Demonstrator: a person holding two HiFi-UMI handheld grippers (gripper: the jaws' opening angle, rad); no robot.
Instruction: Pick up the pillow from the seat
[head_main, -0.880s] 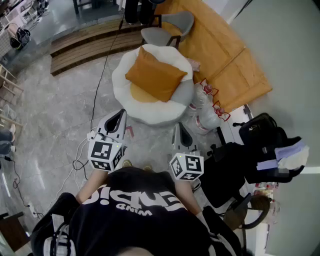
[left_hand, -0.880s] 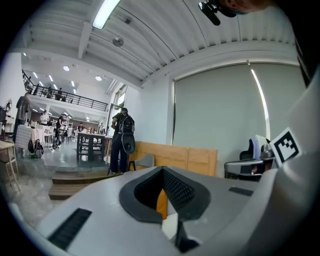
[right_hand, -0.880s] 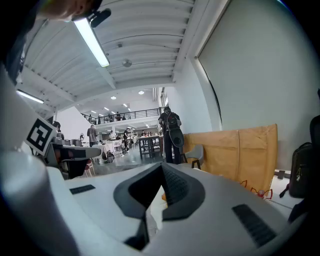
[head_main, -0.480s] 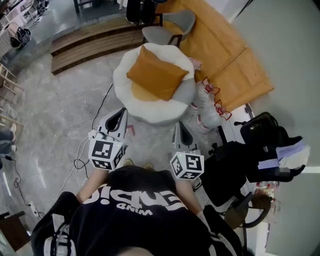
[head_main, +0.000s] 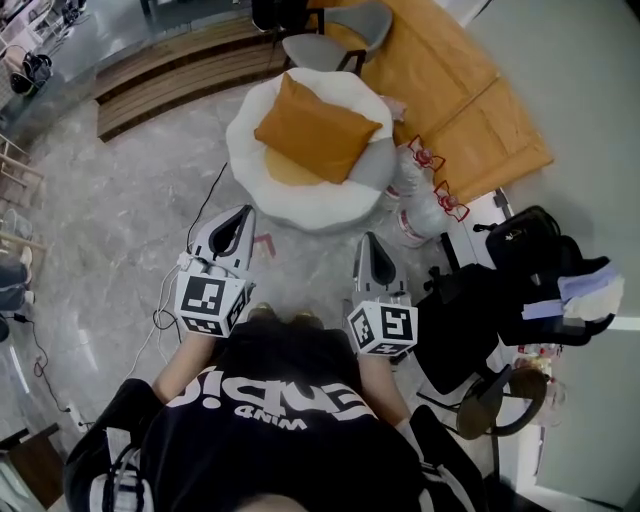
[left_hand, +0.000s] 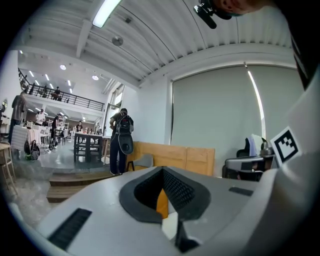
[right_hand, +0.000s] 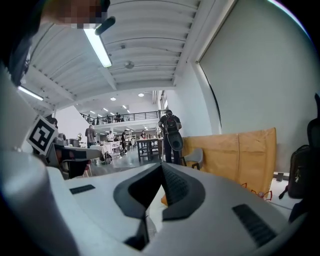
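An orange pillow lies tilted on a round white seat ahead of me in the head view. My left gripper is held short of the seat's near left edge, jaws shut and empty. My right gripper hangs near the seat's right front edge, also shut with nothing in it. Through the left gripper's jaws a sliver of the orange pillow shows. The right gripper view shows a small orange bit of the pillow beyond its closed tips.
A wooden panel stands at the back right with a grey chair beside it. Clear water bottles stand right of the seat. Black bags crowd the right side. Cables trail over the marble floor at left. A person with a backpack stands far off.
Both grippers and the head camera have moved slightly forward toward the seat; the seat and pillow sit a little higher in the head view. Jaws stay shut.
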